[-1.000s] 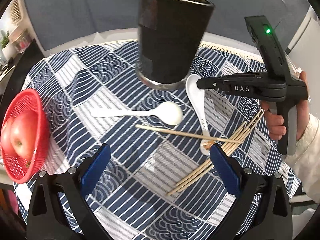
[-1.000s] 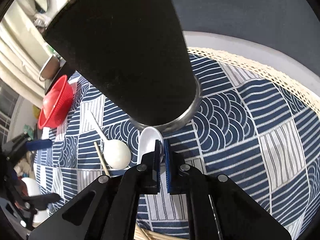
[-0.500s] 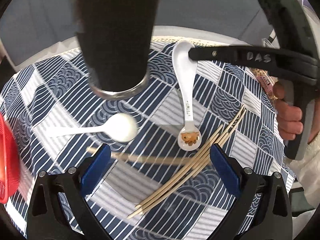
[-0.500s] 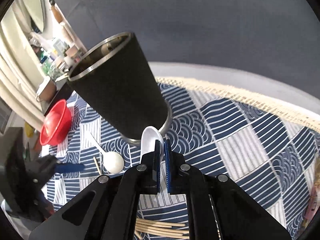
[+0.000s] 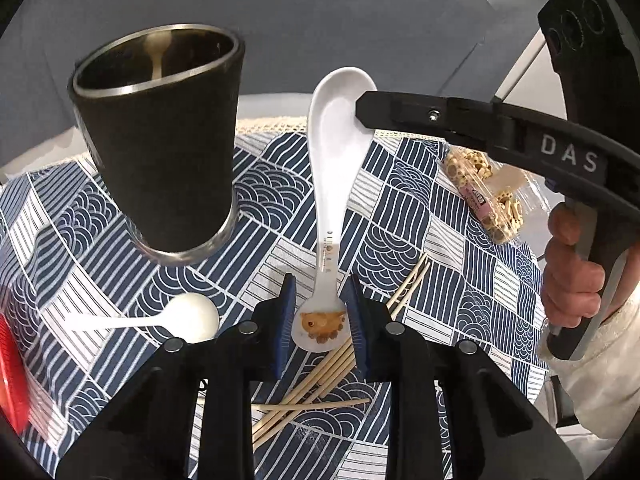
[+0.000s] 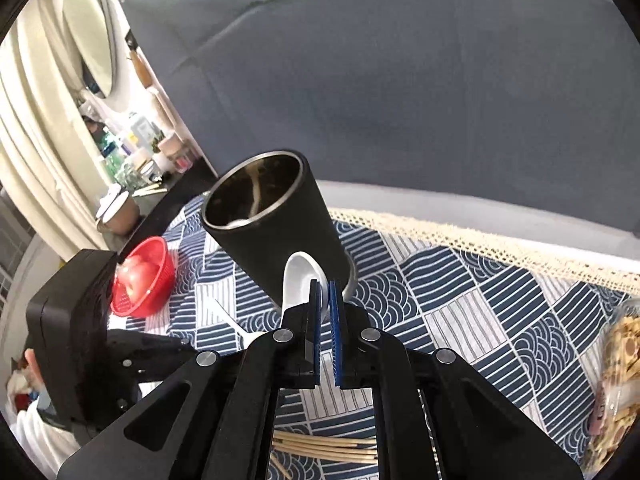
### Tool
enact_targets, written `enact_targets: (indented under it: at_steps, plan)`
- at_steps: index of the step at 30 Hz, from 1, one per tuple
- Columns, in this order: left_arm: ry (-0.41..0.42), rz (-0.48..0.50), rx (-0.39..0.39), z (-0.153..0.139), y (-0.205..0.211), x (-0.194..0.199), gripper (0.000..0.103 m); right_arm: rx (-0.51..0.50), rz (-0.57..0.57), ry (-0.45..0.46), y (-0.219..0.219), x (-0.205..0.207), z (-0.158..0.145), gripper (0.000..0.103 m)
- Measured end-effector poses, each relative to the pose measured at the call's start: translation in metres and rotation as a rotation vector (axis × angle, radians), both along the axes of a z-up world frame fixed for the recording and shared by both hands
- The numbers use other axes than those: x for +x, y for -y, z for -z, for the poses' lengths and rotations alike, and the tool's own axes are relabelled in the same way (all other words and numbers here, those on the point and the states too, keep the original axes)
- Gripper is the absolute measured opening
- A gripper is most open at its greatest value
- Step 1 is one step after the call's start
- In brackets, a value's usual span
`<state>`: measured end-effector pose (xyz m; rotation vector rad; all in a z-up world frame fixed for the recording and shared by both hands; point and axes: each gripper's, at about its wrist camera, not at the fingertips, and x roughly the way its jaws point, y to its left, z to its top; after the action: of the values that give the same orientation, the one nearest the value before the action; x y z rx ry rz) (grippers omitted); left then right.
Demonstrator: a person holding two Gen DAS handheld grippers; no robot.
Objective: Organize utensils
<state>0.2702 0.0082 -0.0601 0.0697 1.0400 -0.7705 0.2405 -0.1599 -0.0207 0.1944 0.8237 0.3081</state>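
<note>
The right gripper [image 6: 325, 292] has its jaws clenched on the bowl end of a white ceramic spoon [image 5: 334, 184], held above the bench [image 5: 420, 216] just right of the black cup [image 5: 160, 152]. The left gripper [image 5: 320, 312] has its jaws closing around the spoon's handle end, pads not yet pressing. Chopsticks [image 5: 320, 372] lie below the cup.

Grey sofa back [image 6: 400, 92] is seen behind the table. Cream curtains [image 6: 36, 148] and cluttered shelf [image 6: 136, 148] are seen left.
</note>
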Motion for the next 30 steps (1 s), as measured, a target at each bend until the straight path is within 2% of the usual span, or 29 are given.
enact_targets:
  at_steps: [11, 16, 24, 30]
  plan:
    - [0.032, 0.031, 0.027, -0.023, 0.000, 0.001, 0.026, -0.017, 0.018, 0.061, -0.004, -0.014, -0.038, 0.004]
    - [0.062, 0.046, 0.016, -0.041, -0.005, 0.004, 0.026, -0.030, 0.021, 0.101, -0.007, -0.017, -0.059, 0.005]
    - [0.125, 0.082, 0.015, -0.072, -0.011, 0.017, 0.026, -0.051, 0.047, 0.181, -0.015, -0.020, -0.092, 0.005]
    - [0.153, 0.113, 0.025, -0.085, -0.014, 0.031, 0.026, -0.067, 0.065, 0.206, -0.019, -0.010, -0.103, 0.005]
